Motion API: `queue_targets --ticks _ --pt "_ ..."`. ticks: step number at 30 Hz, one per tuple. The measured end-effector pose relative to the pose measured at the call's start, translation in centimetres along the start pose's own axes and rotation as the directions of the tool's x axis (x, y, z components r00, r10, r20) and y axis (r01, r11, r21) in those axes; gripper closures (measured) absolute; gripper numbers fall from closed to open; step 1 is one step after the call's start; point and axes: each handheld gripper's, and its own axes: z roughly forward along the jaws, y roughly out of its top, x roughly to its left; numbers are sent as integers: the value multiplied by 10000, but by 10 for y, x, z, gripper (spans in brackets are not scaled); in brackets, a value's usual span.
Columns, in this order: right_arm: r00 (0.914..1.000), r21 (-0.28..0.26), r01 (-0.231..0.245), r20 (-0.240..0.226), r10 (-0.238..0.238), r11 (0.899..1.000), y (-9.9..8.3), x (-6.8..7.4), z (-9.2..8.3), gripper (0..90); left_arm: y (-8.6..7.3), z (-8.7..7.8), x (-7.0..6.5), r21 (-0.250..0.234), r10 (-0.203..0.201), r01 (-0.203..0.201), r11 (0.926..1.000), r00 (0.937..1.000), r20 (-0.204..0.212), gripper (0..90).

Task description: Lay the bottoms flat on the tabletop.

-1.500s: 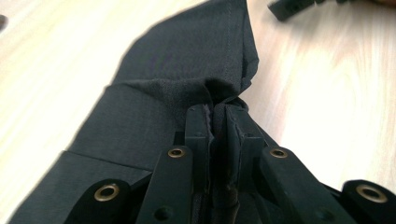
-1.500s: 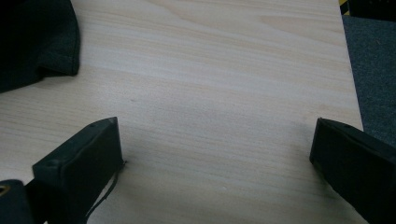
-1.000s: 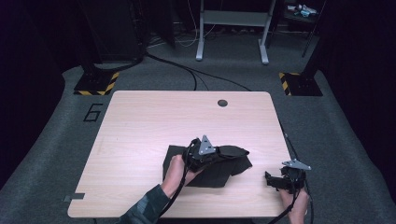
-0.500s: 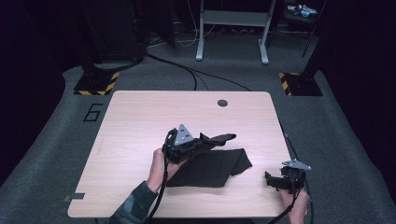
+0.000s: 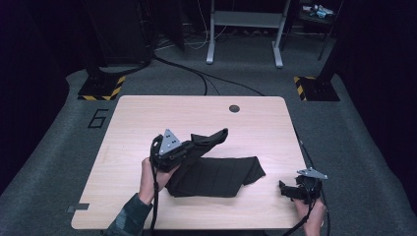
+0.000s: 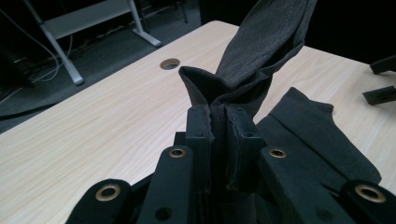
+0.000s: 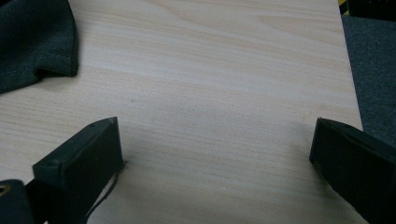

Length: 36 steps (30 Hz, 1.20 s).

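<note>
Midway, seemingly: left tongs (image 6: 219,140) pinch a lifted flap of the dark cloth (image 5: 216,174), which lies near the desk's (image 5: 147,118) front edge; folding remains. Right tongs (image 7: 212,154) rest spread at the front right corner.

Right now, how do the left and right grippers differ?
The left gripper is shut on the dark cloth, lifting a fold off the table; the right gripper stands open with nothing between its jaws. The left is over the cloth, the right at the table's near right corner, apart from it. Both are hand-held.
</note>
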Motion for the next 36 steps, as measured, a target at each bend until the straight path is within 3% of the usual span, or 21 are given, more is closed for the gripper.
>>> queue_targets --ticks 11,16,21,22,24,25,27,29,32,34,36 --pt "10000 5 -62 15 62 10000 0 0 0 17 -20 -36 18 -435 -472 436 9981 9952 -859 803" --pt "10000 6 -72 18 72 10000 0 0 0 17 -31 -52 27 -626 -725 639 9960 9866 -1460 800" --pt "10000 0 -57 24 57 10000 0 0 0 17 -48 -68 36 -710 -1179 1054 9919 9720 -2034 782" --pt "10000 0 -57 24 57 10000 0 0 0 17 -52 -73 37 -698 -1332 1205 9903 9660 -2217 782" --pt "9999 4 -87 73 87 10000 0 0 0 16 -60 -83 39 -788 -1691 1532 9851 9472 -2726 669" --pt "9997 24 -185 127 185 9998 0 1 -1 16 -65 -89 40 -863 -1908 1724 9812 9334 -3038 564" --pt "9996 33 -203 171 203 9998 0 1 -1 15 -73 -99 40 -891 -2026 1830 9791 9190 -3384 399" --pt "9996 49 -203 198 202 9998 0 1 -1 15 -80 -110 40 -919 -2105 1898 9775 9039 -3724 308" --pt "9993 224 -284 229 278 9993 1 1 -1 10 -89 -115 47 -628 -2159 2080 9761 8967 -3865 240" --pt "9990 303 -433 146 428 9986 2 3 -1 0 -93 -111 55 -362 -2230 2262 9734 8993 -3763 226" --pt "9976 172 -526 -446 534 9985 4 7 -3 0 -97 -104 62 -43 -2277 2428 9701 9032 -3637 208"
